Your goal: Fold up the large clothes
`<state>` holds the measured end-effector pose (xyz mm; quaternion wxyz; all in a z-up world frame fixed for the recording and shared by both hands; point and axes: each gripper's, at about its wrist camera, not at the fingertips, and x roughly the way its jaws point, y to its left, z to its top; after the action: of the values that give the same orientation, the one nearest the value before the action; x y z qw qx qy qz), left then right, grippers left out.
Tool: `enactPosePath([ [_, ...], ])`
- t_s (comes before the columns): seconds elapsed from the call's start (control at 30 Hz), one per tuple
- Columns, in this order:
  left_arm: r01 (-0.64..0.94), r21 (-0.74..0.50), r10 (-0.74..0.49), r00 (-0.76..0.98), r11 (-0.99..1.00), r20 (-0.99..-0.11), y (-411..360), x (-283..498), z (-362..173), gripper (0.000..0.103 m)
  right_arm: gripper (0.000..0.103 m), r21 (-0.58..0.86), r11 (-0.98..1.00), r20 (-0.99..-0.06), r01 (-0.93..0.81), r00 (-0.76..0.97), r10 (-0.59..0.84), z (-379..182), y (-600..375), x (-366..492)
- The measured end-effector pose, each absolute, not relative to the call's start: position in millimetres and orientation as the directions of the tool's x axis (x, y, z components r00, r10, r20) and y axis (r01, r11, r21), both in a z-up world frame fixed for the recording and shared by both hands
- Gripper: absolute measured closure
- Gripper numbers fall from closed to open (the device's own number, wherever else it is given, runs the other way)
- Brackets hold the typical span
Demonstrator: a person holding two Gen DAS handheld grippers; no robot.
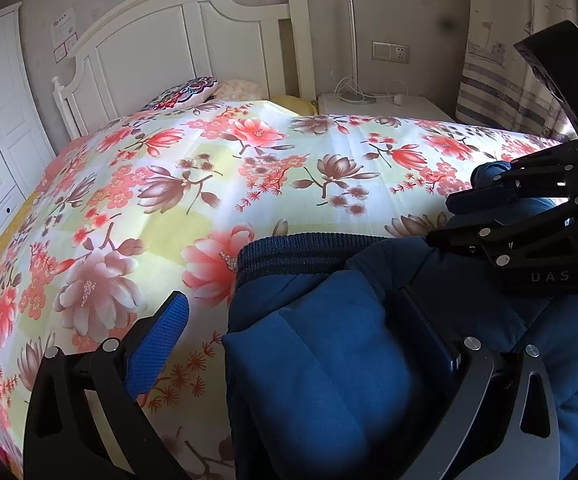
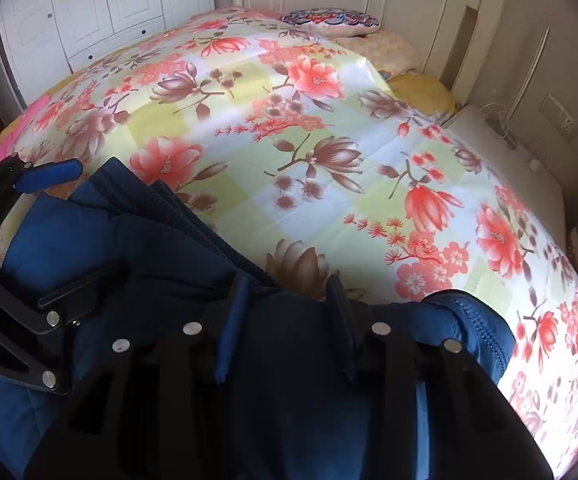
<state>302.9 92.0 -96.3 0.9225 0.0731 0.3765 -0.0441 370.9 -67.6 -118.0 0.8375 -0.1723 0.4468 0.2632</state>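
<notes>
Blue jacket [image 1: 329,360]: a big puffy dark blue piece of clothing. It lies bunched up on the near edge of the bed, right under both grippers.
Ribbed band [image 1: 289,258]: the knit edge of the jacket. It faces the flowers on the bed.
Left gripper [image 1: 301,332]: its jaws are wide open. A fat fold of the jacket sits between them. The blue pad [image 1: 157,344] on one side rests over the bed cover and does not touch the cloth. The other finger is pushed into the fabric.
Right gripper [image 2: 289,304]: its jaws are open a little, with jacket cloth lying between the two fingers. I cannot tell if the pads pinch it.
Bed cover [image 1: 209,184]: yellow and white squares with pink and brown flowers. It is smooth and flat.
Only the left view shows: the right gripper from the side, its jaws poking into the jacket, and a striped curtain [image 1: 501,92].
Only the right view shows: the left gripper from the side, at the left edge, and a stitched edge of the jacket [image 2: 481,320].
Both views show: a patterned pillow [image 1: 185,94], the white headboard [image 1: 169,40] and a white nightstand [image 1: 385,106].
</notes>
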Motion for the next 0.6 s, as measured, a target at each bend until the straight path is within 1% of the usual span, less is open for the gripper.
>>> enactPosePath([
  [0.07,0.141,0.092,-0.035,0.708,0.986,-0.705,93.0,303.7,-96.6,0.004,0.058,-0.116,0.809,-0.820,-0.577,0.515,0.250,-114.2,-65.5,365.1],
  [0.13,0.157,0.058,-0.068,0.691,0.986,-0.719,97.2,306.8,-96.6,0.004,0.050,-0.235,0.812,-0.776,-0.535,0.606,0.175,-102.0,-63.6,349.1],
  [0.17,0.167,0.041,-0.085,0.682,0.985,-0.726,100.0,307.8,-96.2,0.004,0.043,-0.252,0.821,-0.755,-0.512,0.635,0.164,-91.7,-68.5,338.6],
  [0.2,0.175,0.021,-0.104,0.675,0.984,-0.731,103.4,307.7,-95.2,0.004,0.037,-0.230,0.835,-0.743,-0.500,0.644,0.181,-81.9,-76.5,329.6],
  [0.23,0.180,-0.009,-0.127,0.660,0.984,-0.740,109.1,306.4,-93.0,0.004,0.034,-0.180,0.855,-0.728,-0.487,0.650,0.217,-70.2,-89.4,317.6],
  [0.3,0.158,-0.049,-0.141,0.645,0.986,-0.751,120.0,299.0,-86.6,0.004,0.019,-0.040,0.888,-0.688,-0.457,0.657,0.307,-49.4,-126.1,285.6],
  [0.4,0.136,-0.131,-0.188,0.627,0.982,-0.756,138.0,276.4,-74.6,0.004,0.011,0.117,0.896,-0.652,-0.429,0.647,0.395,-41.1,-176.2,242.8],
  [0.5,0.155,-0.214,-0.263,0.622,0.965,-0.738,150.7,245.6,-65.9,0.004,0.009,0.283,0.879,-0.630,-0.384,0.616,0.472,-53.5,-218.1,207.3],
  [0.53,0.169,-0.270,-0.316,0.604,0.948,-0.732,155.3,234.2,-65.8,0.004,0.008,0.333,0.867,-0.626,-0.372,0.600,0.498,-60.8,-226.3,197.1],
  [0.6,0.196,-0.331,-0.383,0.555,0.923,-0.739,156.8,220.6,-70.4,0.004,0.007,0.416,0.830,-0.623,-0.372,0.549,0.557,-80.8,-234.8,178.9],
])
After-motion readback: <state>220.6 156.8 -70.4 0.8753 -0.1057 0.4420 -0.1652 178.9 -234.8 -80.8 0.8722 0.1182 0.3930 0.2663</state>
